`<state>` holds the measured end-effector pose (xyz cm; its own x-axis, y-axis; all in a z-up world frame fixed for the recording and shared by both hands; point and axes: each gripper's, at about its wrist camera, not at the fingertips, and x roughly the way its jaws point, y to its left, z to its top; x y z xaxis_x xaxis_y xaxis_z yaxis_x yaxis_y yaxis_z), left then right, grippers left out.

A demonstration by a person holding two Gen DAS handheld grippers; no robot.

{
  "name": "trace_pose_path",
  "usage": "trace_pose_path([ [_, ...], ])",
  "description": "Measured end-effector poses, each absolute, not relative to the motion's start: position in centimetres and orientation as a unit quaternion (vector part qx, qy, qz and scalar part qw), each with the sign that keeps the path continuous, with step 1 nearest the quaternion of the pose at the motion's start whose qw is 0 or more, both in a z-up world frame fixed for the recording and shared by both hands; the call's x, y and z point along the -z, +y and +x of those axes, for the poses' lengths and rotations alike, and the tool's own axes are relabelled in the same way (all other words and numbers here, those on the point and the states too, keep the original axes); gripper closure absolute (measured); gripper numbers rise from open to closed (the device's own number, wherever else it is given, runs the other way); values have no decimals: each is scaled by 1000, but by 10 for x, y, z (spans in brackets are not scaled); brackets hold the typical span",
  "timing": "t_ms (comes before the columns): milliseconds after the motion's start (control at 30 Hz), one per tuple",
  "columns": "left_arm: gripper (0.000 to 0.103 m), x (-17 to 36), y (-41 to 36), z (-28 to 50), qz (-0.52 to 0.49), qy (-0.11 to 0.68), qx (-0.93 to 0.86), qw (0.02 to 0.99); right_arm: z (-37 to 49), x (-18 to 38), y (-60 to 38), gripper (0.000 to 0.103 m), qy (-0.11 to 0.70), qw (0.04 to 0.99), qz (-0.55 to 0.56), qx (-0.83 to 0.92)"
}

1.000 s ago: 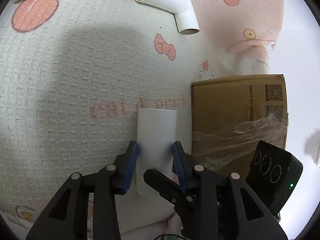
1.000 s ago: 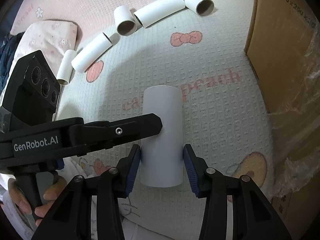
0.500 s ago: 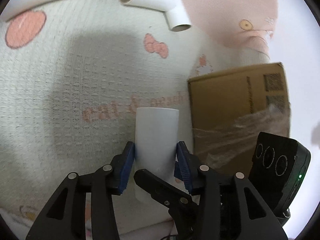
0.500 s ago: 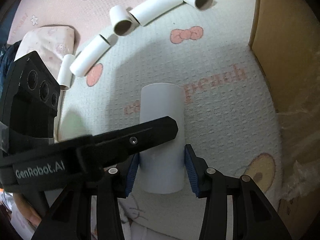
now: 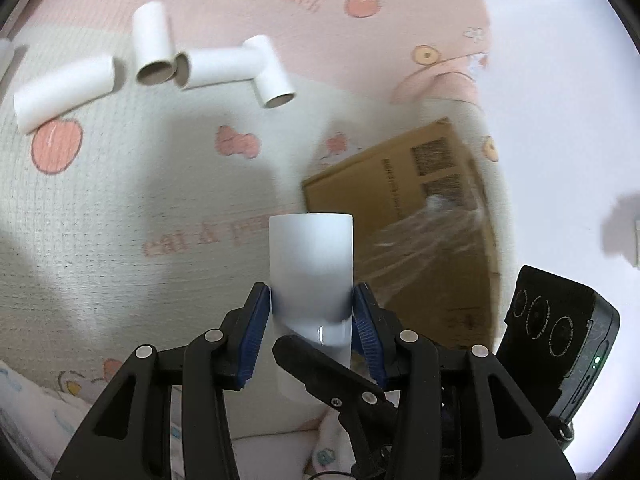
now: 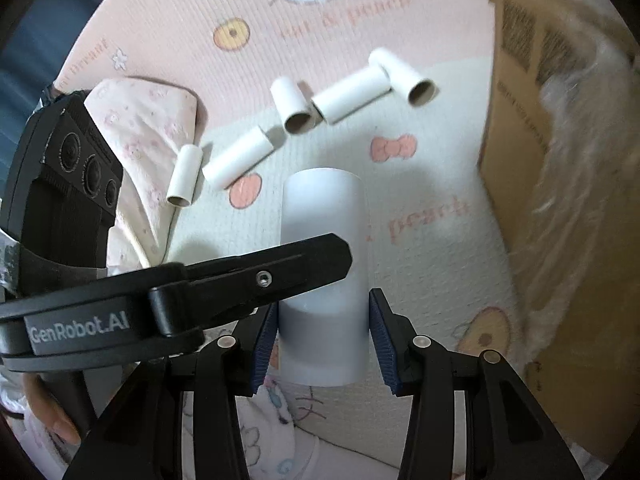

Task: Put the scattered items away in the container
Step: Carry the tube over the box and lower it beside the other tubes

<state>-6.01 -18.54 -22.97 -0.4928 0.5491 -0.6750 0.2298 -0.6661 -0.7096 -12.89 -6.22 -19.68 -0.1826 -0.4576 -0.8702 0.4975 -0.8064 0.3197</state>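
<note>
A wide white tube (image 5: 311,260) (image 6: 324,208) hangs above the blanket, held from two sides. My left gripper (image 5: 311,332) is shut on its near end, blue pads pressed to both flanks. My right gripper (image 6: 323,340) grips the same tube the same way. One left finger (image 6: 260,276) crosses the tube in the right wrist view, and a right finger (image 5: 332,376) crosses it in the left wrist view. The cardboard box (image 5: 400,216) (image 6: 520,128) stands to the right. Several thinner white tubes (image 5: 64,88) (image 6: 240,156) lie scattered farther off.
A cream and pink cartoon-print blanket (image 5: 100,200) covers the surface. Crumpled clear plastic wrap (image 6: 580,160) clings to the box's side. A pale pillow (image 6: 140,120) lies at the left. A person's hand (image 6: 44,412) holds the left gripper's handle.
Both grippers have risen with the wide white tube between them. The blanket, the loose tubes and the box now look farther away, and the left view has rolled.
</note>
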Motion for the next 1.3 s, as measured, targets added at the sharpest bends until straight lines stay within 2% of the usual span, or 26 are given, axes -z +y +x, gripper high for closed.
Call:
trace_pose_path([
  [133,56,205,-177,-60,-481,-380,-781,118,-121,172,-55,61,27,319,533,783],
  [533,56,141,-160,-74,-438,-401,-791,145,-115,99,-32,61,65,308,451,835],
  [833,56,92,-104,-111,-424,-330,-825,177,-131,59,14,61,55,286,406,866],
  [1100,56,82,-41,-157,-444,-266,-832,200,-165,55,73,61,34,249,407,878],
  [1300,56,96,-13,-184,-469,-257,-821,202,-187,70,103,61,18,229,431,873],
])
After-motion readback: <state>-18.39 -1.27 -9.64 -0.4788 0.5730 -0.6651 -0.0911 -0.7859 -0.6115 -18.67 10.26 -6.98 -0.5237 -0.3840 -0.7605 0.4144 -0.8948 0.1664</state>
